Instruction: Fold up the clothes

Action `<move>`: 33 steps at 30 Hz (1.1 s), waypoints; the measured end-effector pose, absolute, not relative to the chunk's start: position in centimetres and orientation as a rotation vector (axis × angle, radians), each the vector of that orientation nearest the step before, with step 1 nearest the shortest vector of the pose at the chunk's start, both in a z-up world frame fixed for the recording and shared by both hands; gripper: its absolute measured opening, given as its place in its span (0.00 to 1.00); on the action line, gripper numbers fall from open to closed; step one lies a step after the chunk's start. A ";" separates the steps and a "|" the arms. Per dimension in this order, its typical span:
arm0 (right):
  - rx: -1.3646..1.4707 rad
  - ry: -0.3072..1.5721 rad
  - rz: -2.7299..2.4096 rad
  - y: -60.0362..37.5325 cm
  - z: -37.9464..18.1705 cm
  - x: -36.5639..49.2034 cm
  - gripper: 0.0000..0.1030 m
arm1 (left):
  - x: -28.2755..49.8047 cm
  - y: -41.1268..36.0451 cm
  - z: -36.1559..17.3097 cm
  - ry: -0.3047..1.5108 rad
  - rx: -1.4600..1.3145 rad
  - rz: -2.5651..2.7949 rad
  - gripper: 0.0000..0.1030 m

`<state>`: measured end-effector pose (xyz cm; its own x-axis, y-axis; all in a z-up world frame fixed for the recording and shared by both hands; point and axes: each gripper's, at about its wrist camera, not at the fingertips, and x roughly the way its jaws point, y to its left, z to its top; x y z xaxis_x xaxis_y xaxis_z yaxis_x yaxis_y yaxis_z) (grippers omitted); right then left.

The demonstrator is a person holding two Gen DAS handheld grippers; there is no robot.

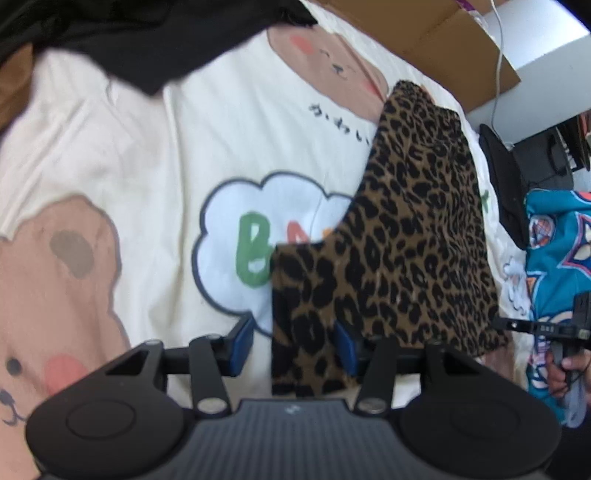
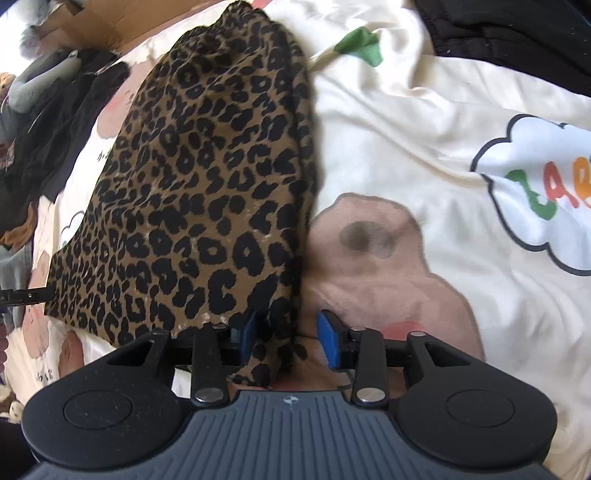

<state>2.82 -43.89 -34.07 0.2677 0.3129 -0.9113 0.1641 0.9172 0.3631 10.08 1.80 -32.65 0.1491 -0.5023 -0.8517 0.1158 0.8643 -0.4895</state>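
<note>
A leopard-print garment (image 1: pixel 417 236) lies folded in a long strip on a cream bear-print sheet (image 1: pixel 110 147). My left gripper (image 1: pixel 295 343) stands open around its near corner: the cloth rests by the right blue pad (image 1: pixel 345 345), and a gap shows at the left pad. In the right wrist view the same garment (image 2: pixel 207 184) stretches away. My right gripper (image 2: pixel 288 338) is open over its other near corner, cloth against the left pad (image 2: pixel 249 336) and clear of the right one. The right gripper (image 1: pixel 535 326) and a hand show at the left view's right edge.
A black garment (image 1: pixel 147 44) lies at the sheet's far side. A cardboard box (image 1: pixel 424 29) and a white cable (image 1: pixel 498 55) sit beyond. A teal printed garment (image 1: pixel 561 258) lies right. Dark clothes (image 2: pixel 55 129) are piled left of the leopard piece; more black cloth (image 2: pixel 517 29) lies far right.
</note>
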 end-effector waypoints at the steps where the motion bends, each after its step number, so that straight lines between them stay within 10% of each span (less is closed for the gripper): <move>1: 0.433 1.311 0.105 -43.9 -34.2 2.8 0.43 | 9.9 1.9 -32.9 1.367 -0.366 -0.469 0.51; 4: 0.496 1.313 0.103 -44.6 -34.6 2.7 0.43 | 9.7 2.1 -33.4 1.373 -0.408 -0.489 0.50; 7: 0.539 1.310 0.107 -45.1 -34.7 2.7 0.41 | 9.8 2.7 -33.9 1.383 -0.502 -0.523 0.20; 10: 0.559 1.301 0.119 -45.3 -34.6 2.6 0.34 | 9.8 3.6 -33.7 1.359 -0.566 -0.539 0.15; 23: 0.591 1.311 0.113 -45.8 -35.0 2.2 0.36 | 10.1 4.7 -36.0 1.379 -0.685 -0.531 0.47; 33: 0.600 1.307 0.116 -45.9 -35.1 2.0 0.37 | 11.1 4.6 -37.0 1.398 -0.771 -0.604 0.44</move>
<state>2.02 -45.85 -35.13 0.2784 0.4079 -0.8696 0.2489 0.8438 0.4755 11.14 4.63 -37.03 0.0962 -0.7705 -0.6302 -0.0695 0.6264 -0.7764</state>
